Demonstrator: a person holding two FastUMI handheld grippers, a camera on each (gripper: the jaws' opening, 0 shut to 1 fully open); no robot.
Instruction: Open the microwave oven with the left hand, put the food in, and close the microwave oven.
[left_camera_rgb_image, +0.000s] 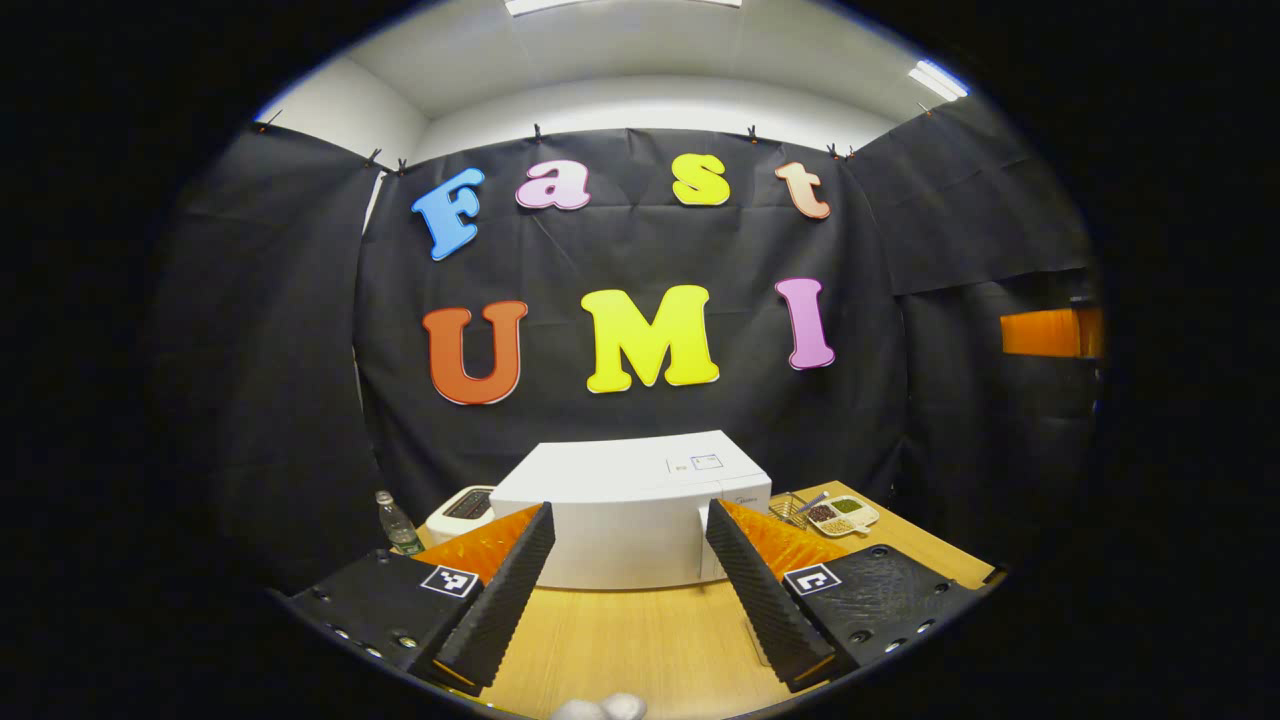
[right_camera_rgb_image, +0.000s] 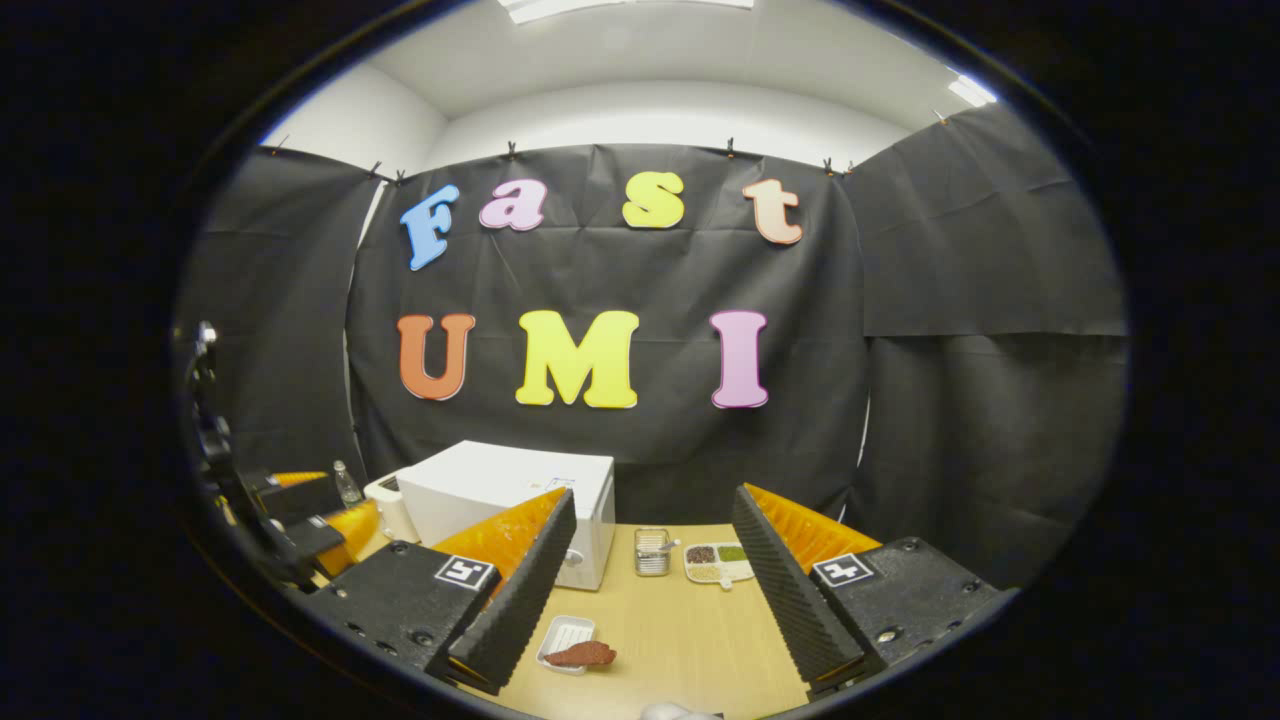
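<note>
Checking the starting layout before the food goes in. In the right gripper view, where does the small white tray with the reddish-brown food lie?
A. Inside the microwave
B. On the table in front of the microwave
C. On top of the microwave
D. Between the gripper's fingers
B: the white tray with the food lies on the wooden table, in front of the closed microwave oven, apart from the open right gripper.

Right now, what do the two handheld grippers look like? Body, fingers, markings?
Left gripper and right gripper match: black block bodies with screws, each bearing small square black-and-white fiducial tags, and two wedge-shaped fingers with ribbed inner faces.
</note>
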